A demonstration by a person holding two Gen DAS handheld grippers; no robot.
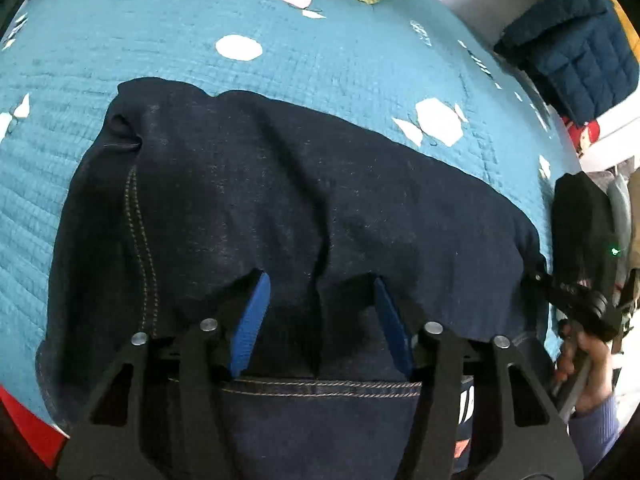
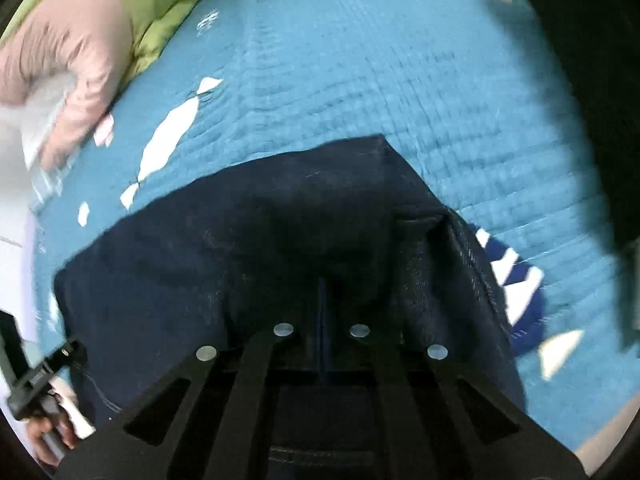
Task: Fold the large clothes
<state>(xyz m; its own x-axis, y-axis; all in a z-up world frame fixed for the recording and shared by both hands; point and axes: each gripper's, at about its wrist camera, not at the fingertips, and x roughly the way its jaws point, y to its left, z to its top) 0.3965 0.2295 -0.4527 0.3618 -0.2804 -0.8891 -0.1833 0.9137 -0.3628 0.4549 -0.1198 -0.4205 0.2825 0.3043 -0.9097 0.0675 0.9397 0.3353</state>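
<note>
1. The dark denim garment [image 1: 280,200] lies spread on a bed covered by a teal quilt [image 1: 160,40] with white patches. In the left wrist view it fills the middle and lower frame, with an orange-stitched seam running down its left side and a stitched hem at the bottom centre.
2. Left claw [image 1: 320,300]: its blue fingers [image 1: 250,320] stand apart at lower centre, roughly half spread. A raised fold of the denim sits between them; the pads do not press on it, so nothing is gripped.
3. Right claw [image 2: 322,332]: at lower centre of the right wrist view the jaws are drawn fully together. Denim is bunched around and over the tips; a thin edge appears to run between them, so it seems to pinch the garment [image 2: 280,232].
4. In the left wrist view the right claw [image 1: 576,300] shows at the right edge, at the garment's right border, held by a hand [image 1: 592,360] in a purple sleeve.
5. In the right wrist view, a blue-and-white striped item [image 2: 516,284] lies just beside the garment's right edge.
6. A green and pink heap of bedding [image 2: 100,40] occupies the upper left of that view. This frame is blurred.
7. A navy quilted item [image 1: 576,56] sits at upper right of the left wrist view, off the bed.
</note>
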